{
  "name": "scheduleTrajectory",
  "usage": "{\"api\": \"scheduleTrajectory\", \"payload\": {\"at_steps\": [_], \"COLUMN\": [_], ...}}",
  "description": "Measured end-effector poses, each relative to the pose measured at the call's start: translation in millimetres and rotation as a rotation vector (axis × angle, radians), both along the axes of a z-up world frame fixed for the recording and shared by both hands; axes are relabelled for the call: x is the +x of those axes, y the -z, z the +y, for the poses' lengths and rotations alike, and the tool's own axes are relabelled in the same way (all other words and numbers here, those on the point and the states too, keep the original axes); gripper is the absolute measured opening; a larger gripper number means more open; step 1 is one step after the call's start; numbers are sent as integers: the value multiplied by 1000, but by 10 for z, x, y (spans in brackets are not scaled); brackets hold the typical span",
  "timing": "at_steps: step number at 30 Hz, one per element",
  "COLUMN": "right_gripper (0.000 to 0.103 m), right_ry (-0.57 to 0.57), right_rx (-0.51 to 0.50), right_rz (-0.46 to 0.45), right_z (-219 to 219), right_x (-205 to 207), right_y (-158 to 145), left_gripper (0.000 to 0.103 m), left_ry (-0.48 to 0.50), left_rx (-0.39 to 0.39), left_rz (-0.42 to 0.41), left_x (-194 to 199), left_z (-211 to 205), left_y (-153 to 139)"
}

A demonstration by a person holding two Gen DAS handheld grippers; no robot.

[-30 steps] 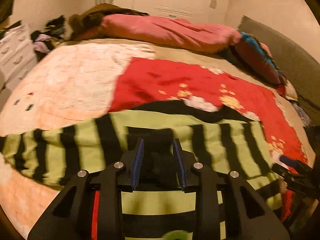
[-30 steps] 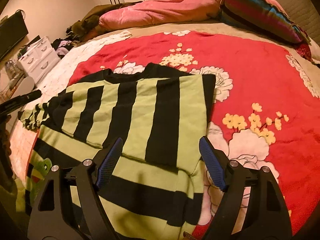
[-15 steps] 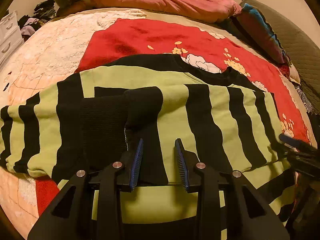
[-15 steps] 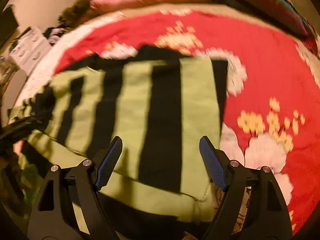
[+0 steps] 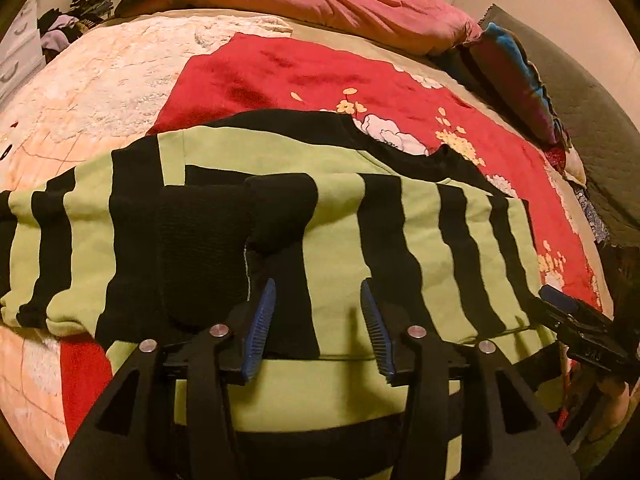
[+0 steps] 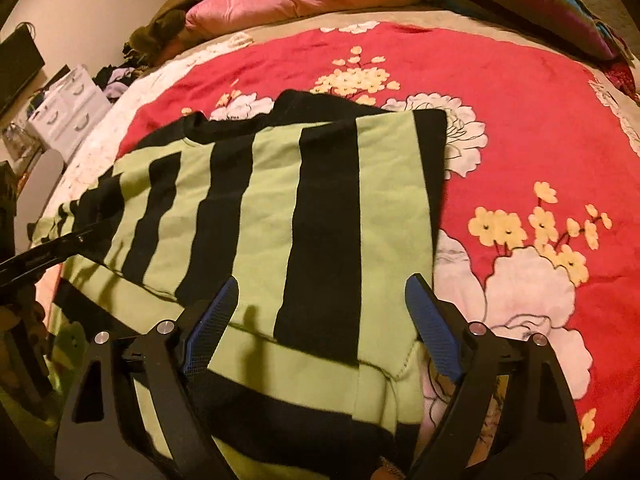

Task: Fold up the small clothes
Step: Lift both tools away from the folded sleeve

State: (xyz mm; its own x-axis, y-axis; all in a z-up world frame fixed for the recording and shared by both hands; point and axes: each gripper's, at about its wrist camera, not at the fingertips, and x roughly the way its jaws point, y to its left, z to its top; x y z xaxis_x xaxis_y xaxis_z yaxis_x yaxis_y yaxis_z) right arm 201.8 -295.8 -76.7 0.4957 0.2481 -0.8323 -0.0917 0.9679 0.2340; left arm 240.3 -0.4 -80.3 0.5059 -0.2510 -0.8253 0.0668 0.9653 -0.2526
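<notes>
Lying folded on the red blanket (image 6: 520,128), a striped sweater (image 6: 272,208) is overhung by the left gripper (image 5: 318,326) and right gripper (image 6: 320,328), fingers held apart, gripping nothing.

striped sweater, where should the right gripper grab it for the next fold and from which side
Likely the striped sweater at its near right corner, where the hem edge lifts slightly off the red floral blanket. The right gripper hovers open just above; coming from the right, one finger could slide under that loose edge.
</notes>
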Motion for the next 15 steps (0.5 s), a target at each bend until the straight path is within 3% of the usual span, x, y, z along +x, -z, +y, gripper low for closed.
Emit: {"api": "scheduleTrajectory", "payload": {"at_steps": [5,8,15], "right_gripper": [79,90,91], "right_ry": [14,25,35], "right_rx": [27,34,44], "right_rz": [-17,-42,-95], "right_z": [-35,-40,-40], "right_x": [-53,-111,-196], "right_y": [-128,-248,-487], "left_gripper": [52,57,85], "left_ry": [1,-4,-13], "left_rx": [9,29,61], "left_rz": [-17,-40,-87], "left_x": [-58,-109,-236], "left_z": [0,11,50], "left_y": [-136,-270,-569]}}
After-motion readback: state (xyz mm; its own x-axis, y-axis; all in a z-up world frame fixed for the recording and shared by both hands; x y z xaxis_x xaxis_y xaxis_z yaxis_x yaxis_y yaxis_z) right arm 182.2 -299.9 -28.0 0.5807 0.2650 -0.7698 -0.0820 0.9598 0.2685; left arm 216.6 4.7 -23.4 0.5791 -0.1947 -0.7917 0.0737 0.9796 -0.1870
